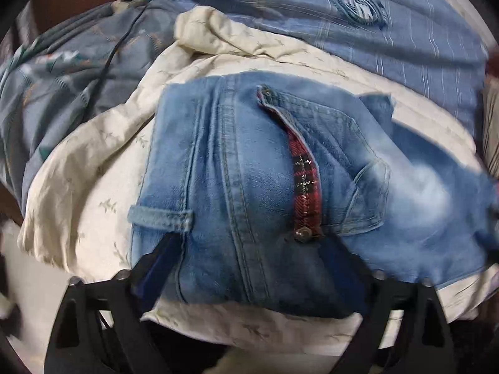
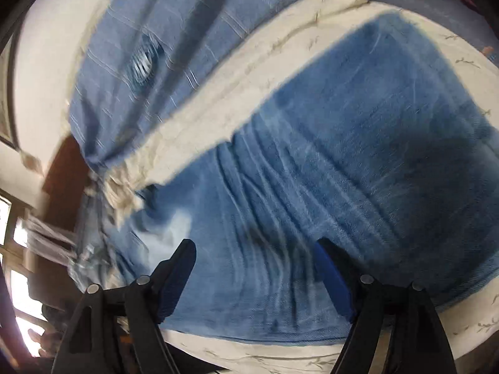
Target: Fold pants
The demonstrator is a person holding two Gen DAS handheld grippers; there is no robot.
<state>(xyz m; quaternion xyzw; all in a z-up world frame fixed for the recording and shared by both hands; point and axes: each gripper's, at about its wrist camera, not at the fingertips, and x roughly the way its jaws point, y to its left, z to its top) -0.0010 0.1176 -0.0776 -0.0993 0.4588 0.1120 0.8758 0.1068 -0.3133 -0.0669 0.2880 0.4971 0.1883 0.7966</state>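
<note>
The left claw point(image 1: 252, 243) stands wide open over the waist end of the jeans point(image 1: 249, 171), its fingers point(image 1: 162, 258) either side of the fly seam and gripping nothing. One tip sits just under a belt loop point(image 1: 160, 218), the other near the rivet point(image 1: 304, 235) below the plaid-lined pocket point(image 1: 305, 180). The right claw point(image 2: 255, 265) is also open and empty, over blurred denim. The jeans point(image 2: 343, 187) lie on a cream sheet point(image 1: 93, 171), a blue blanket point(image 1: 389, 31) beyond.

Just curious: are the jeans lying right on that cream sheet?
Touching. In the left wrist view the jeans lie flat on the cream sheet, no gap at their edges.
</note>
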